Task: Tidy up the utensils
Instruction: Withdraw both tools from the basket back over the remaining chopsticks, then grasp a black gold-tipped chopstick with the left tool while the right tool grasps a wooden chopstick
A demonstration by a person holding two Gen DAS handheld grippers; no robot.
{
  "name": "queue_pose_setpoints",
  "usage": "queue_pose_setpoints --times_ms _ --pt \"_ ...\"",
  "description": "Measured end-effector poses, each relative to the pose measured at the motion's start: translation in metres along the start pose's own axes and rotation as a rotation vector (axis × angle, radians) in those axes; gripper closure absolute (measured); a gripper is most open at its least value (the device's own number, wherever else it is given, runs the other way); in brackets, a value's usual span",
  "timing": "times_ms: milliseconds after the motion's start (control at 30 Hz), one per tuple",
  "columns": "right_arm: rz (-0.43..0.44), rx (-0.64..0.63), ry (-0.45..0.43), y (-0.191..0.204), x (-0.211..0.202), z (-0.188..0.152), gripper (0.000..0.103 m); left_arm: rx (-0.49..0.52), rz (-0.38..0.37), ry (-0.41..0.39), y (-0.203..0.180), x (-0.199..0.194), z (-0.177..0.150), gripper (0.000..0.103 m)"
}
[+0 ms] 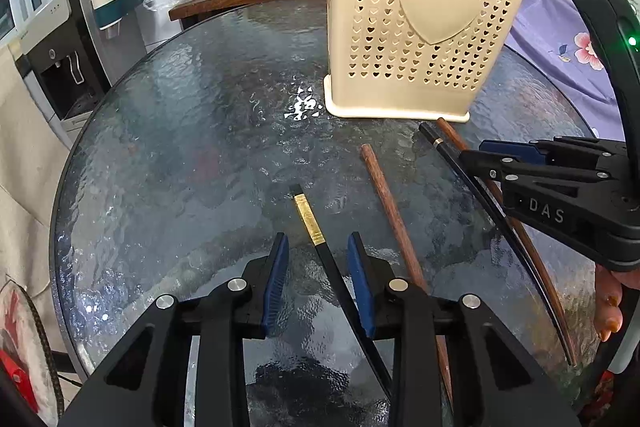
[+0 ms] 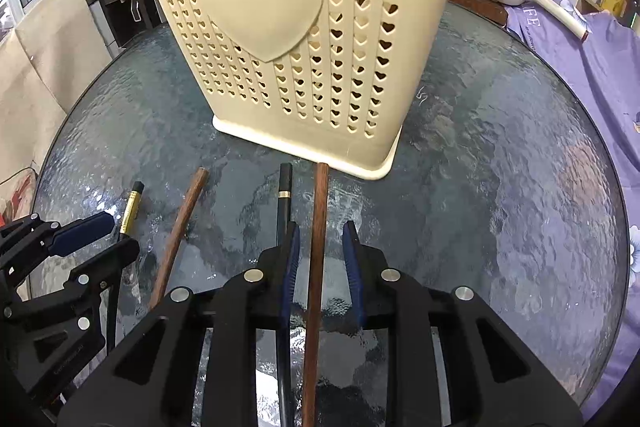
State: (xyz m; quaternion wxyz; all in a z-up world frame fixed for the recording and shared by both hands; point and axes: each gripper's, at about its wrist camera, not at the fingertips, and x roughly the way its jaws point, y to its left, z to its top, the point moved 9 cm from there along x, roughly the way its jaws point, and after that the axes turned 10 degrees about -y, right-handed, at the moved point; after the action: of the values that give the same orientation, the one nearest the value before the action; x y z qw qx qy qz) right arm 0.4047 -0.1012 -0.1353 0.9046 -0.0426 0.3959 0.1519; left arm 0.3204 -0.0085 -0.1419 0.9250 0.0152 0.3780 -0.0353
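Four chopsticks are shown lying on the textured glass table (image 1: 168, 147), just in front of the perforated cream utensil holder (image 1: 412, 27), in which a few wooden handles and a spoon already stand.

Risks, as judged from this arrangement: the black chopstick with a thin metal ring (image 2: 284, 203) lies just beside the reddish-brown wooden chopstick (image 2: 318, 247) that is straddled by the right gripper (image 2: 320, 259). If the jaws are closed without care, the inner blue pad (image 2: 291, 263) may catch or nudge the black stick, so that two are lifted askew or one is rolled away. The glass is smooth and the sticks are thin; a shallow pinch could let a stick slip or pivot. The holder stands close ahead and could be knocked during a lift.

Tools: the right gripper is spread, with the wooden chopstick between its pads and apparently untouched by either. The left gripper (image 1: 318, 267) is likewise spread around the black chopstick with a gold band (image 1: 310, 223), nothing being pinched. Whether either pad tip rests on the glass cannot be told. A second wooden chopstick (image 1: 390, 215) lies apart, between the two pairs of jaws.
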Motion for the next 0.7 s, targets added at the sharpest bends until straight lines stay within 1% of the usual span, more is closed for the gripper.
queue_pose_setpoints --times_ms 167,233,333,467,600,700 --pt "-0.011 -0.006 -0.005 0.001 0.001 0.001 0.085 0.006 0.001 0.001 -0.001 0.002 0.001 0.075" --pt "-0.006 -0.015 -0.005 0.003 0.001 0.001 0.09 -0.006 -0.002 0.004 0.0 0.002 0.001 0.077" --pt "0.002 -0.026 -0.004 0.006 0.002 0.0 0.095 -0.011 -0.005 0.005 0.001 0.002 0.002 0.078" --pt "0.004 -0.032 -0.005 0.01 0.002 -0.001 0.095 -0.005 0.008 0.0 0.003 0.002 0.002 0.082" --pt "0.012 -0.032 -0.007 0.009 0.001 -0.002 0.095 -0.011 0.003 -0.001 0.004 0.002 0.002 0.091" --pt "0.013 -0.03 -0.012 0.008 0.001 -0.004 0.095 -0.018 -0.001 -0.002 0.004 0.002 0.001 0.092"
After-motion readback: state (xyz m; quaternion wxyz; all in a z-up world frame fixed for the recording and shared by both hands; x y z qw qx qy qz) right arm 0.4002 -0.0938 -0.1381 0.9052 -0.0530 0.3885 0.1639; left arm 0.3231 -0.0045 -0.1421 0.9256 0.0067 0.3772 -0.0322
